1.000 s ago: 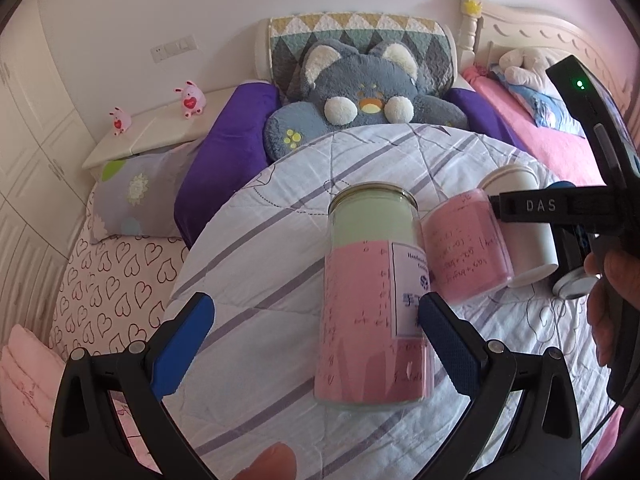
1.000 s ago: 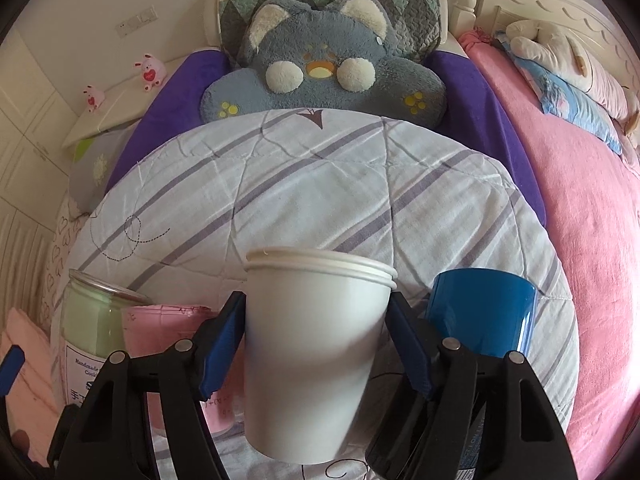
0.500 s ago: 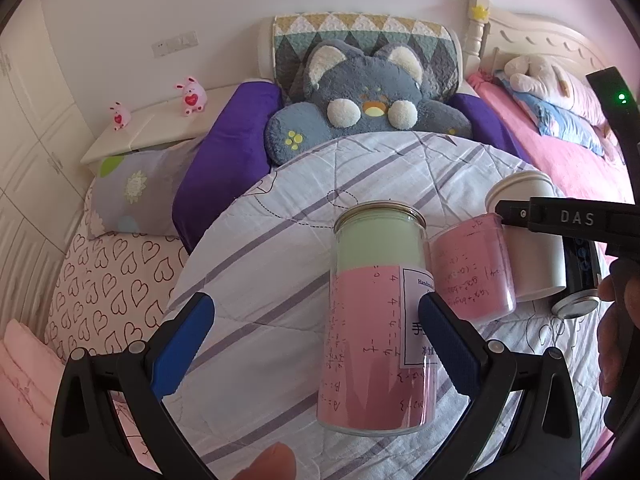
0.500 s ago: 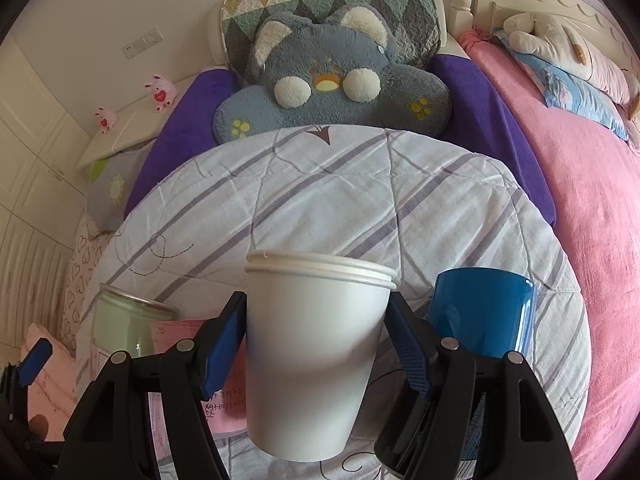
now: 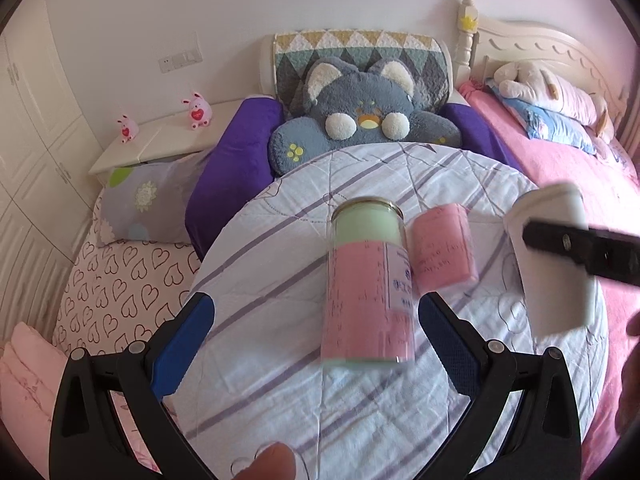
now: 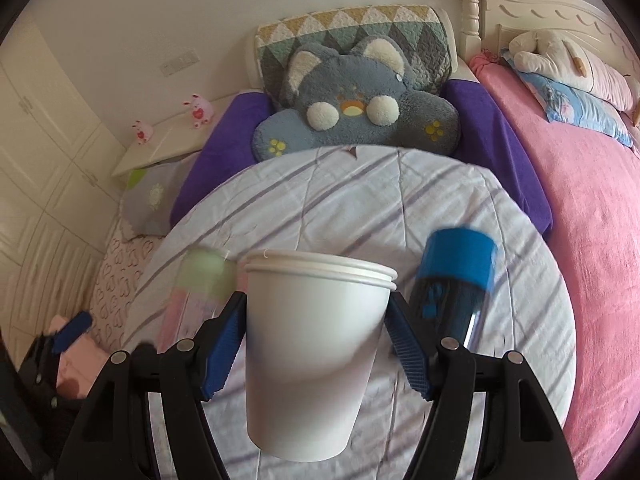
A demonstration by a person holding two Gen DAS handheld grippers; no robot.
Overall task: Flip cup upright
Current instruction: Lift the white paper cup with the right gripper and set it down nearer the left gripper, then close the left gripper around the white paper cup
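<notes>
Striped table (image 6: 360, 208): blue-lidded jar (image 6: 454, 280) only in right view.

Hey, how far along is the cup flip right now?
The flip itself looks done: the white paper cup sits rim-up, clamped between the fingers of the right hand-held gripper. In hand: it is carried above the striped cloth. Left: setting it down upright and letting go. The left hand-held gripper is open and holds nothing, near the pink-and-green jar.
</notes>
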